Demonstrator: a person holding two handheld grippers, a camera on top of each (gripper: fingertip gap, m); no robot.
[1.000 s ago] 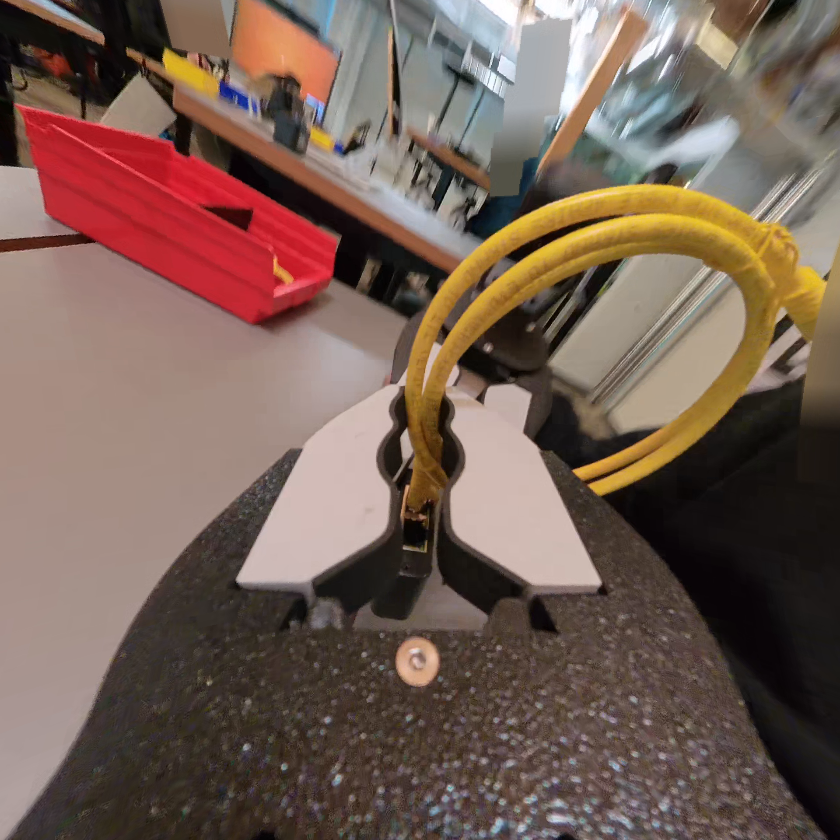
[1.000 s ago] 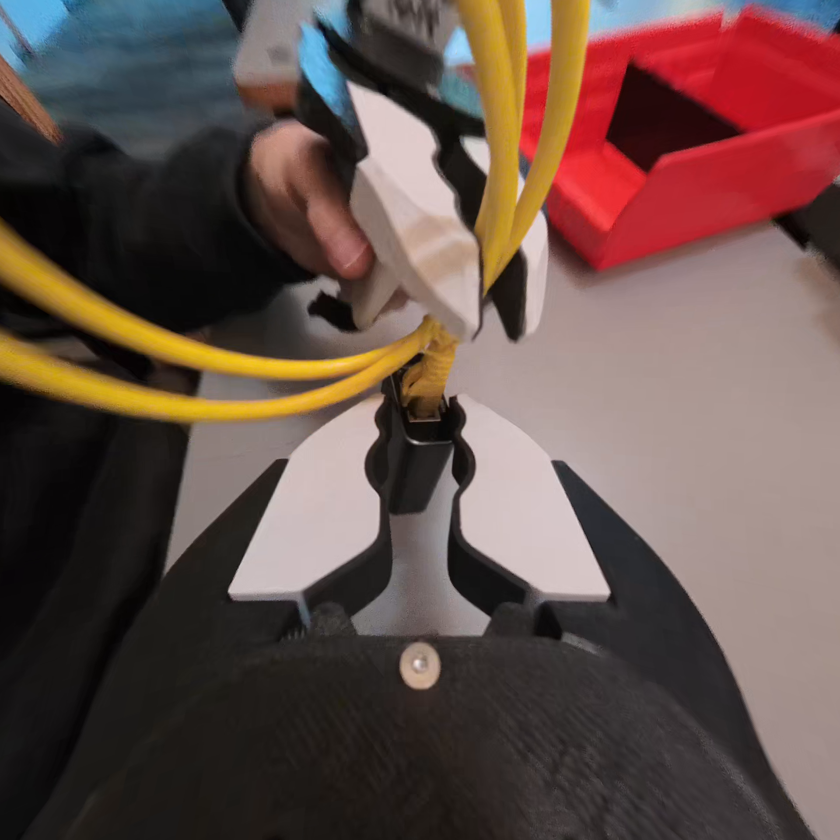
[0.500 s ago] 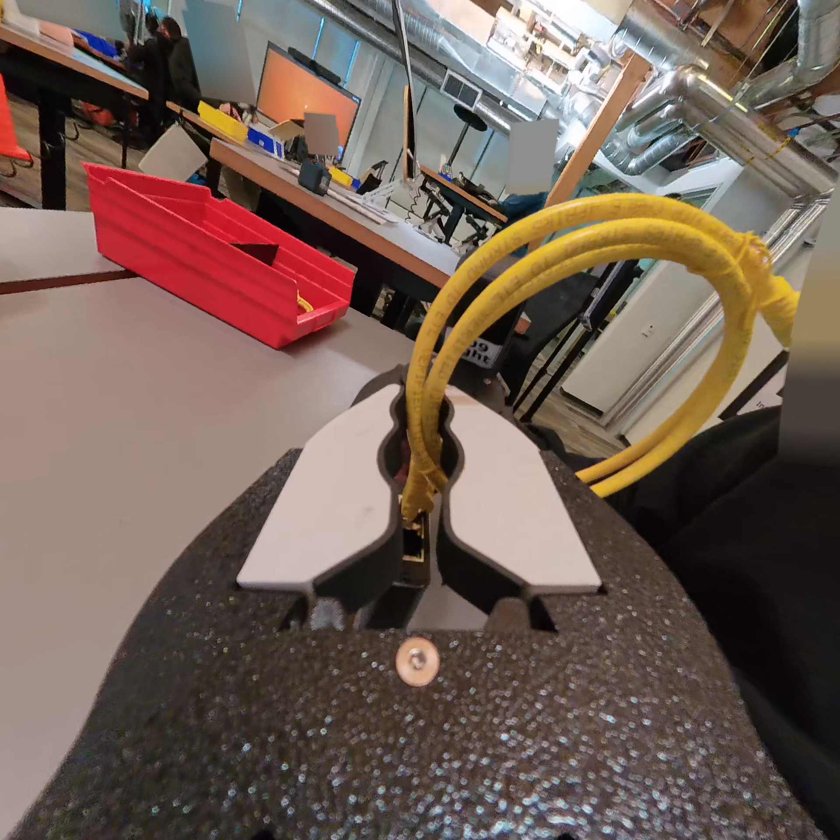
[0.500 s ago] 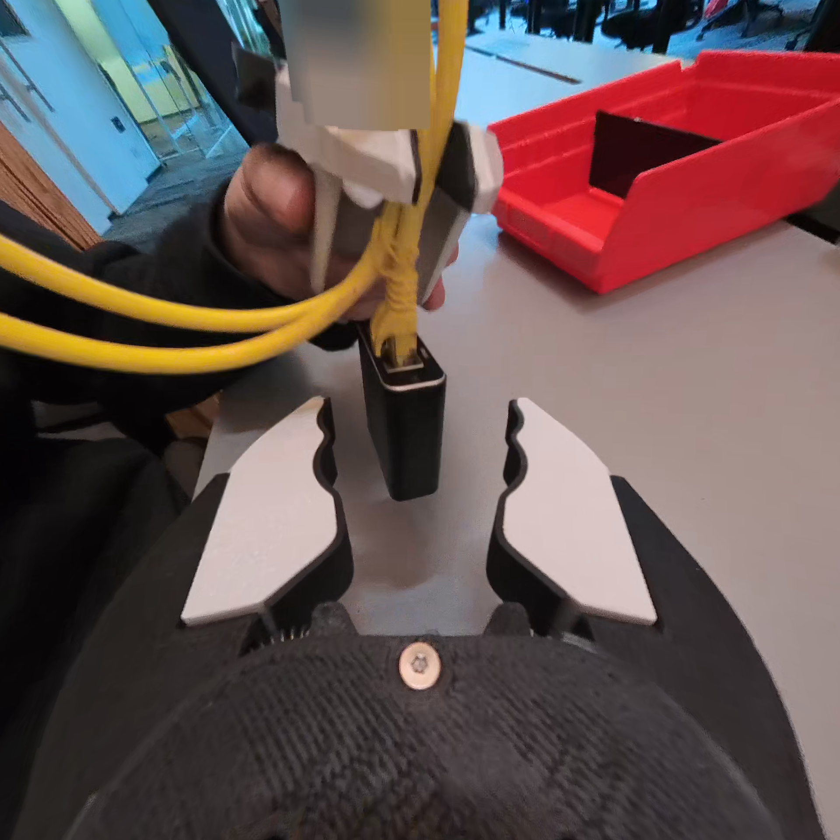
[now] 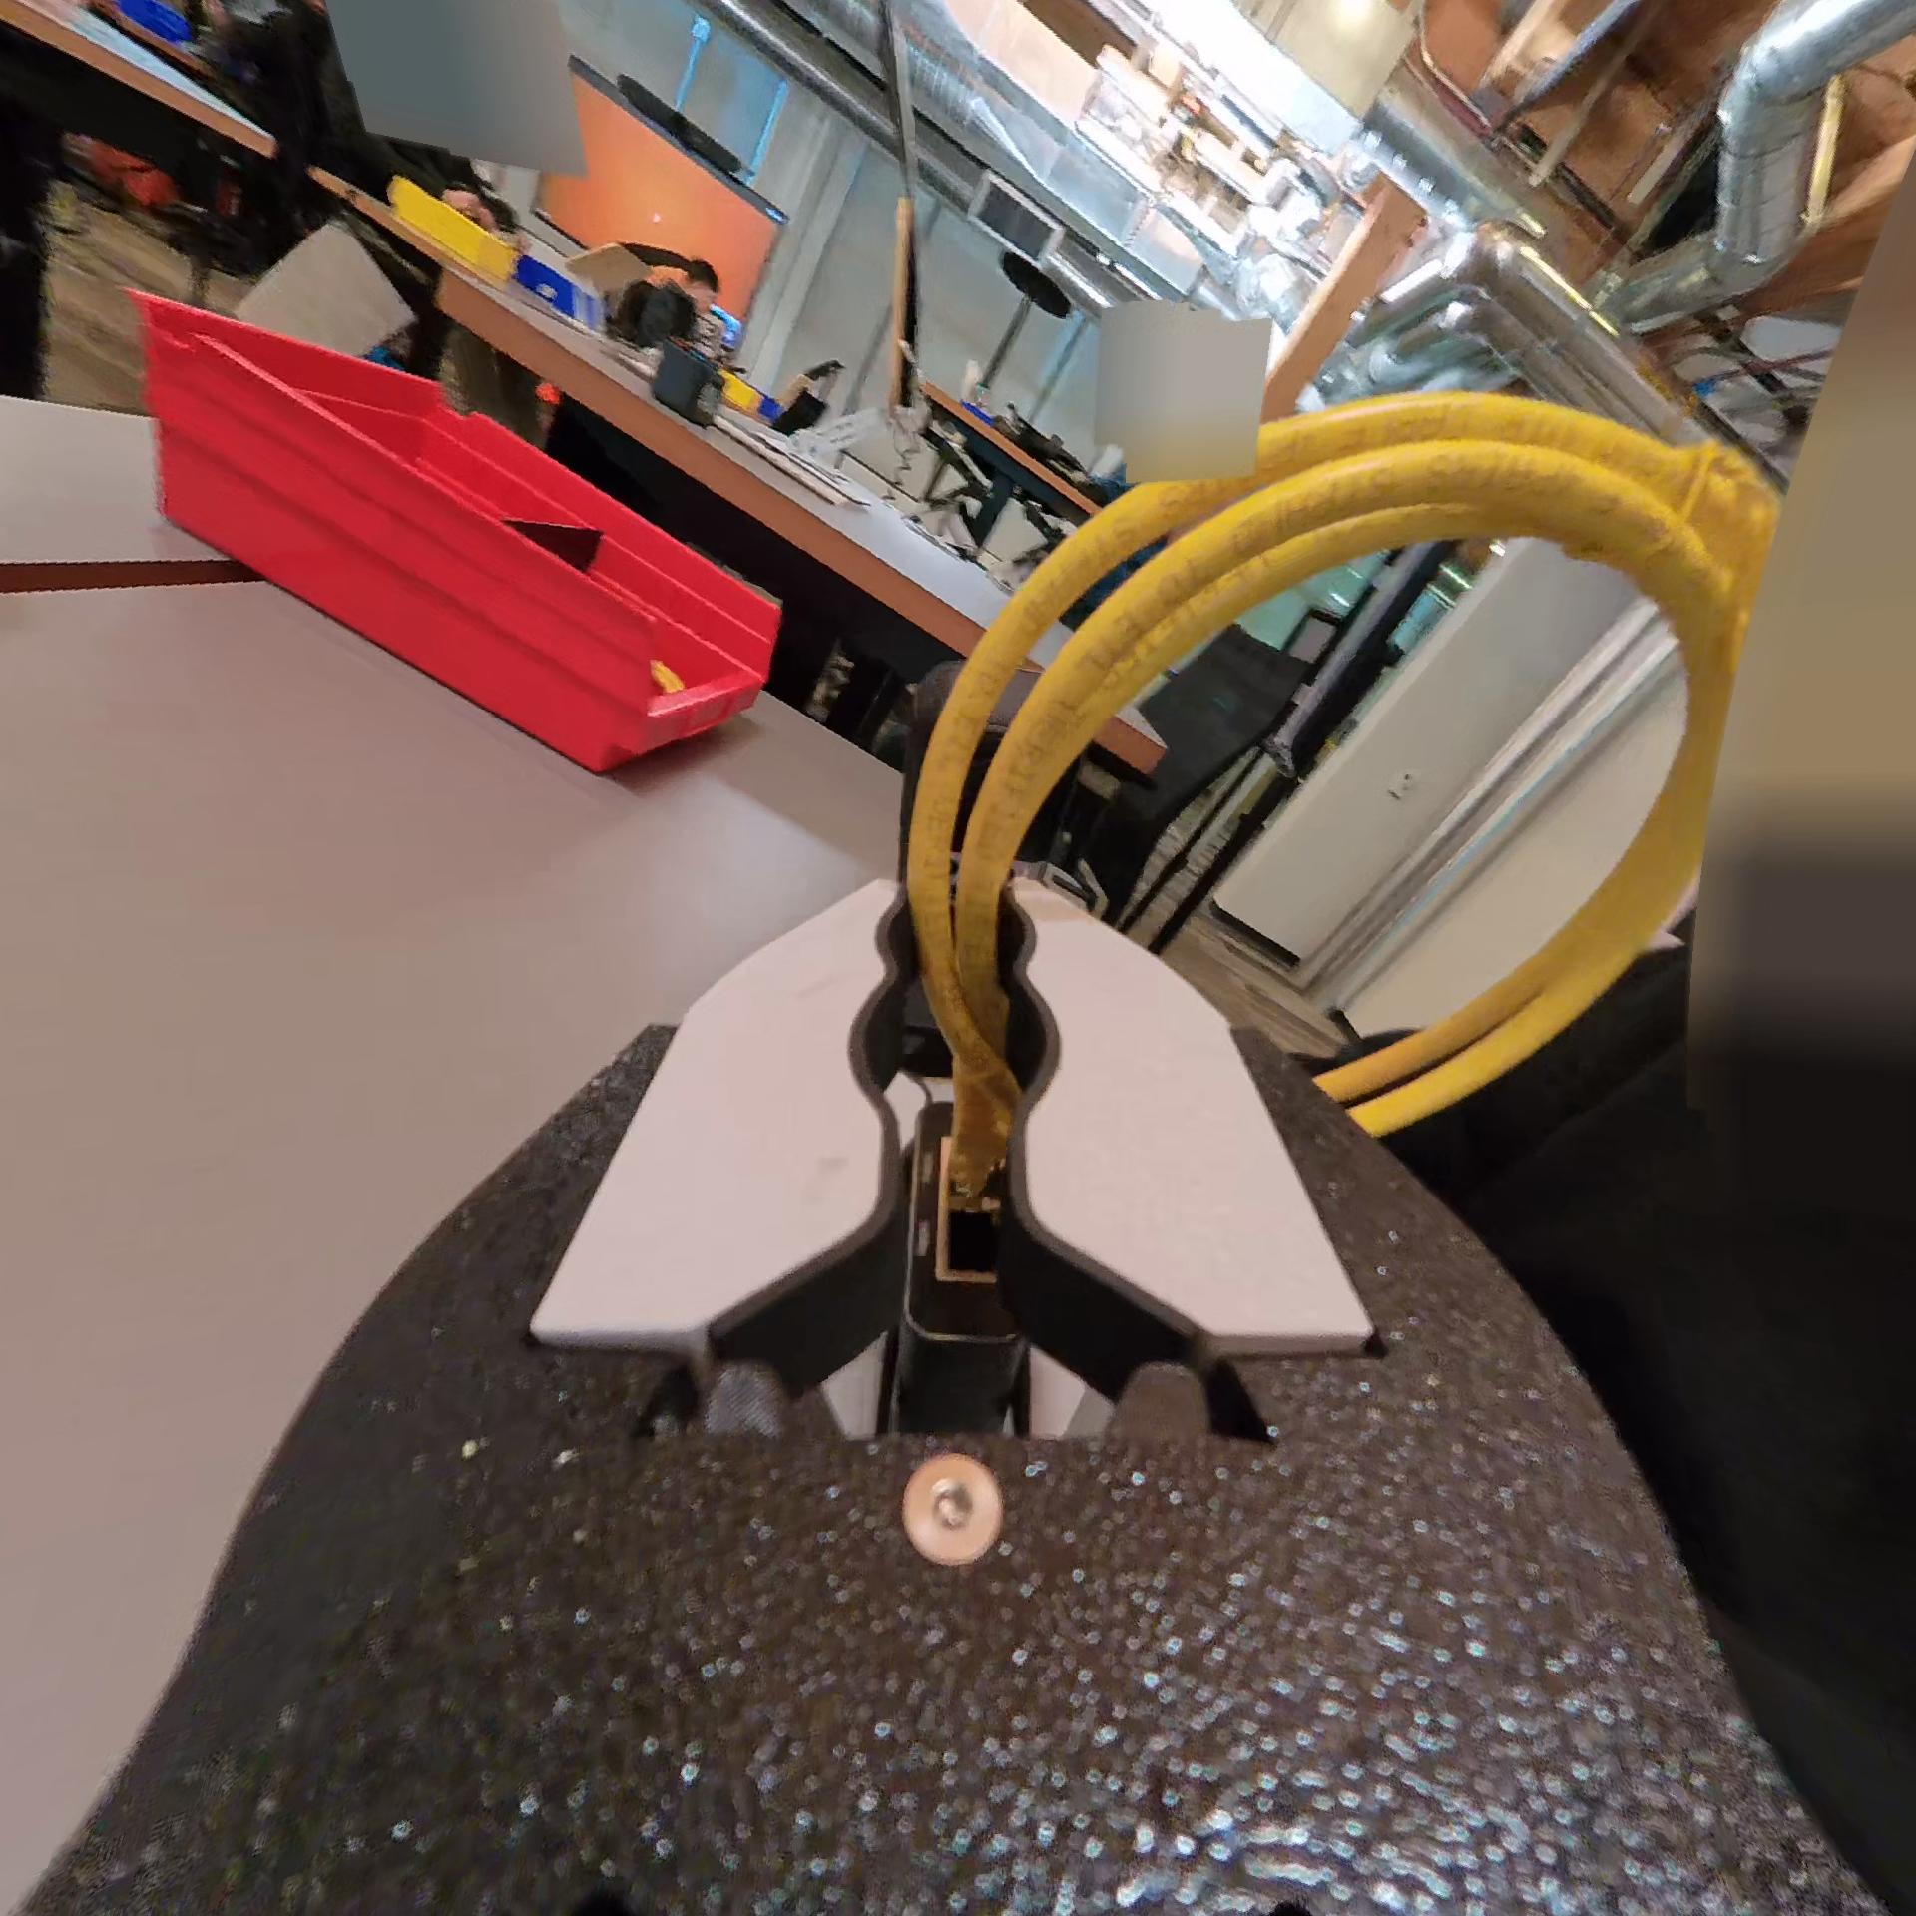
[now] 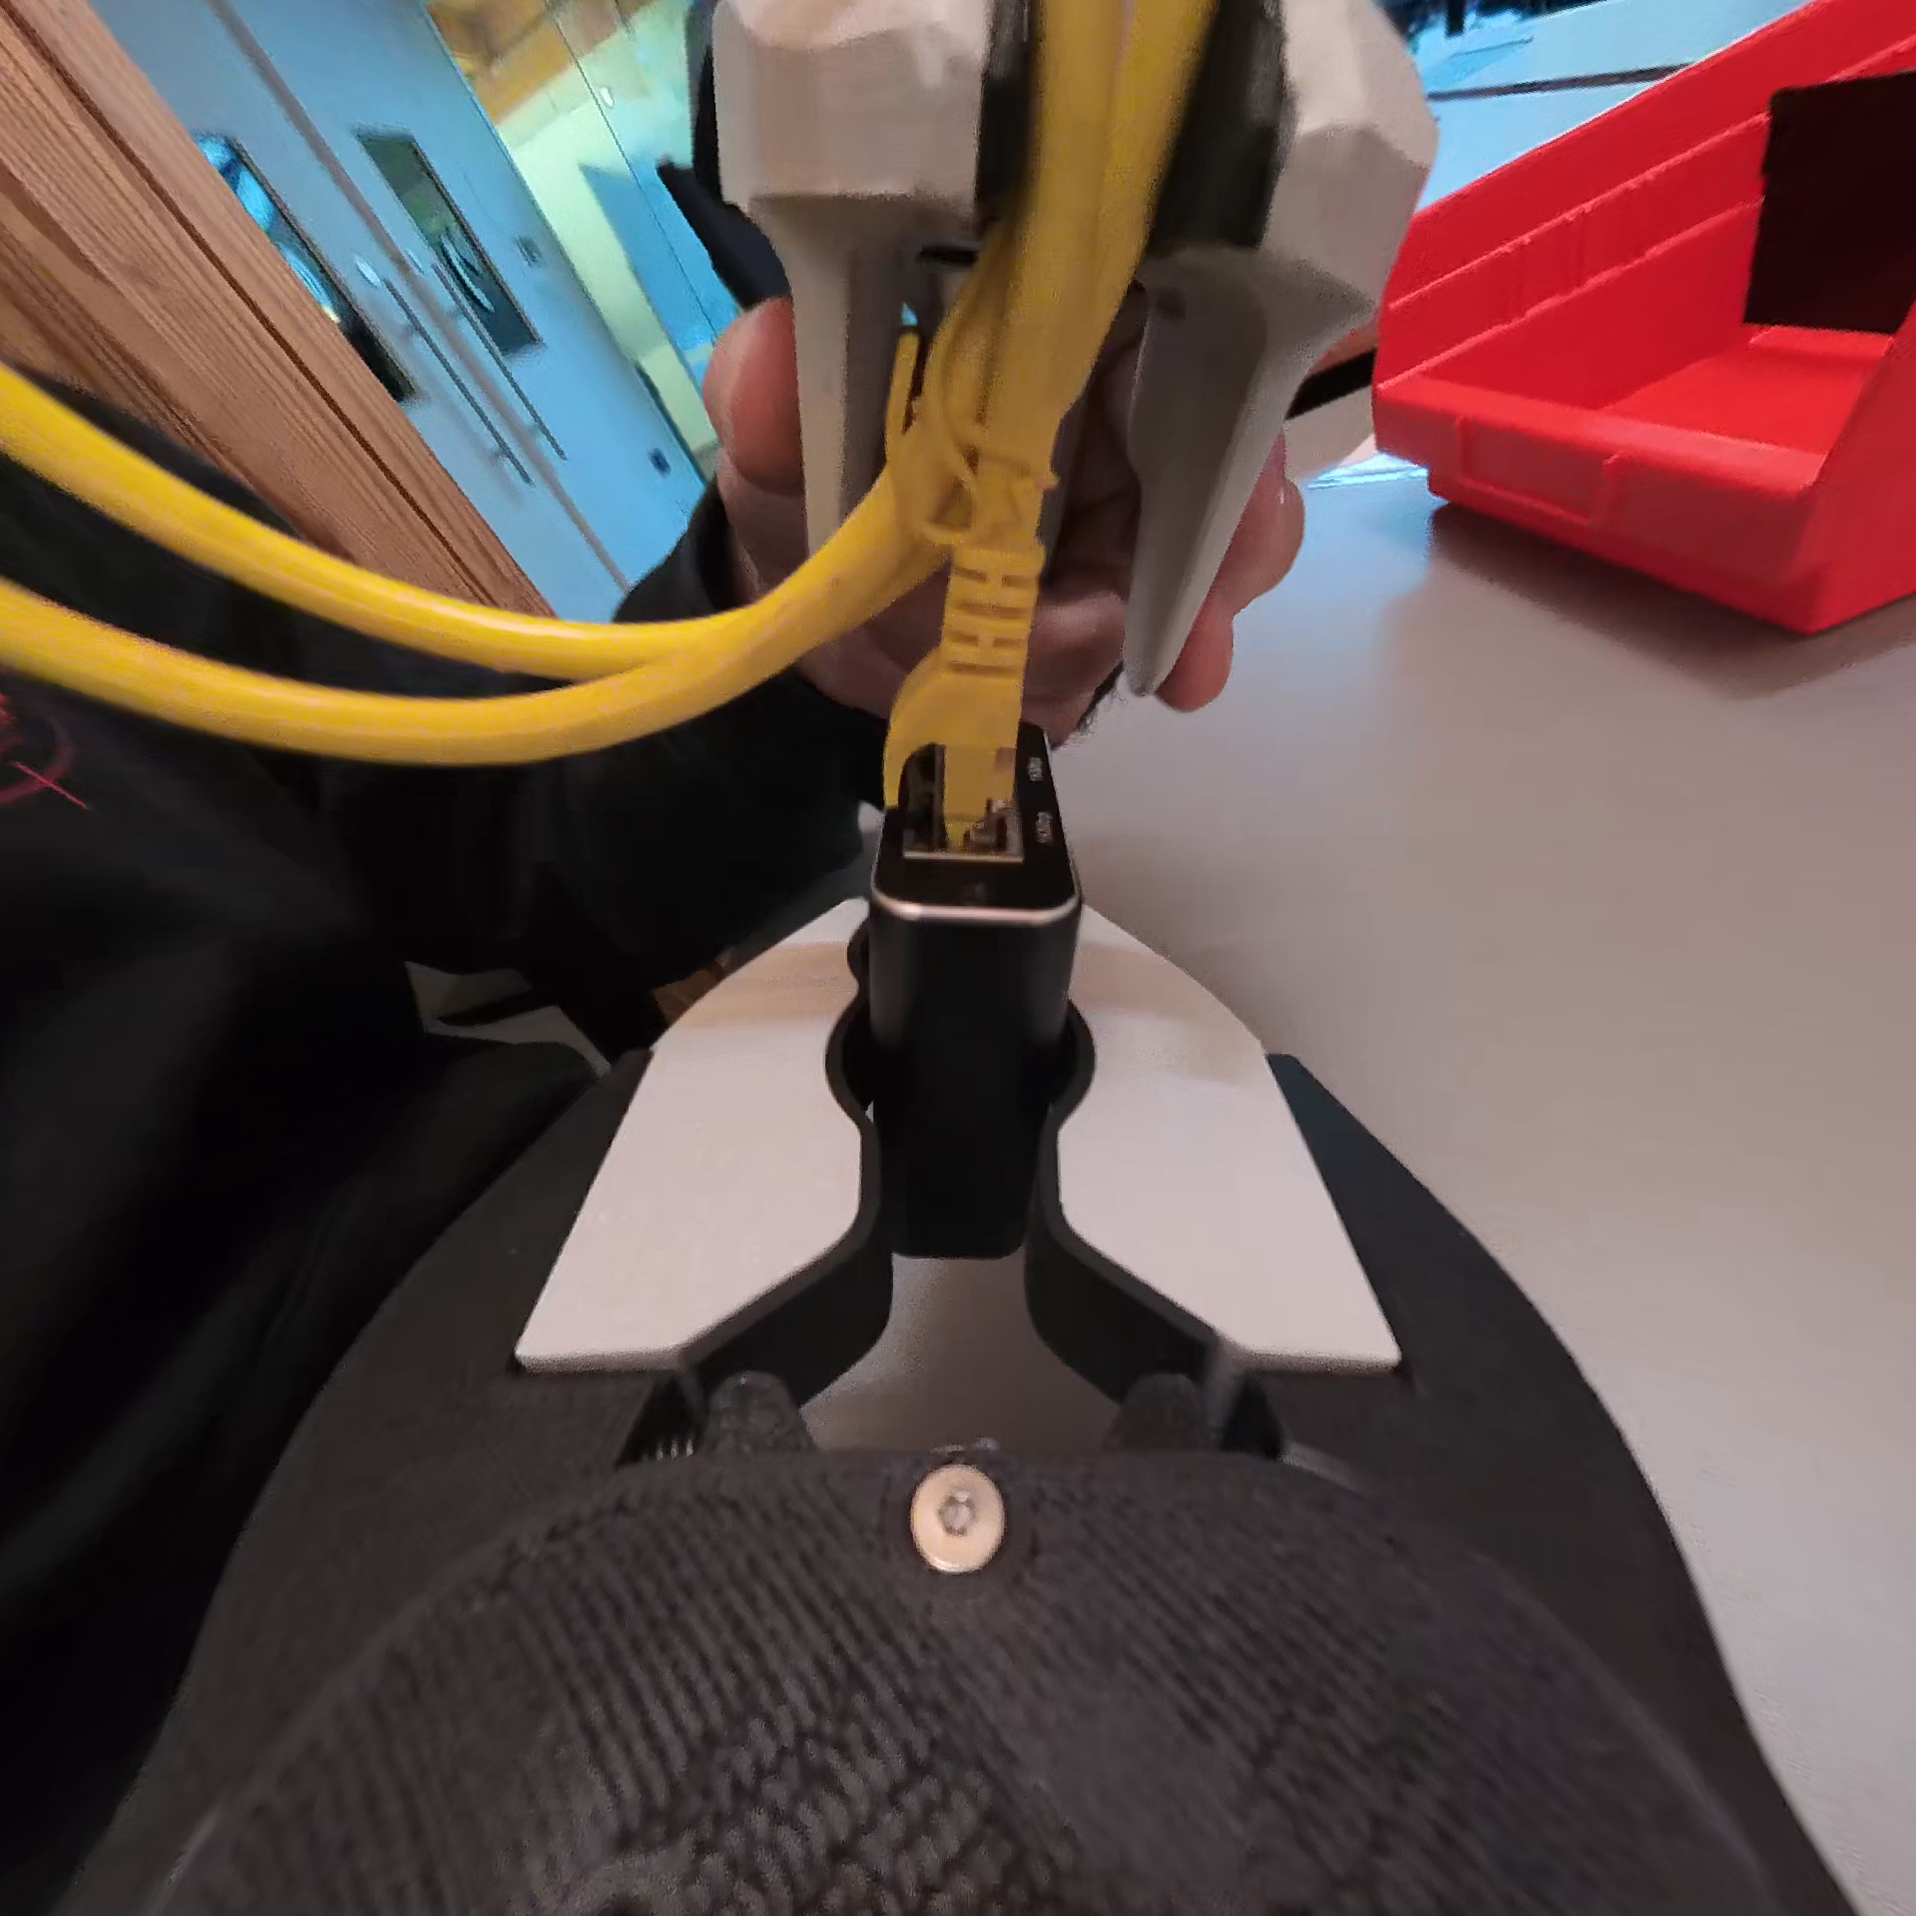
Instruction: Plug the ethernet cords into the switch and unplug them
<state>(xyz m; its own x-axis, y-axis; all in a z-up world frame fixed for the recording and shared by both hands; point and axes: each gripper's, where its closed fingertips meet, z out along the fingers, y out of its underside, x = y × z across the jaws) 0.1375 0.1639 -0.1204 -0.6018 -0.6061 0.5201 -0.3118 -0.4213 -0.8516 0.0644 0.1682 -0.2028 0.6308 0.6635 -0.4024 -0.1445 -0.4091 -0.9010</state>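
Note:
My right gripper [image 6: 969,933] is shut on a small black switch [image 6: 969,1047] and holds it upright above the table. A yellow plug [image 6: 980,643] sits in the switch's top port. My left gripper [image 5: 954,918] is shut on the two yellow ethernet cords [image 5: 1348,487] just behind the plug. It shows above the switch in the right wrist view [image 6: 1089,135]. The switch [image 5: 954,1306] shows between the left fingers with one open port beside the plug. The cords [image 6: 415,664] loop off to the side.
A red plastic bin [image 5: 415,539] stands on the grey table [image 5: 311,933]; it is at the right in the right wrist view [image 6: 1659,415]. A person's hand [image 6: 1223,581] and dark sleeve [image 6: 311,829] hold the left gripper. Desks and monitors lie beyond. About 11 cm separates my left fingertips from my right.
My right gripper let go of the switch, opened wide, then shut on it again lower down. The left gripper has kept hold of the cords throughout.

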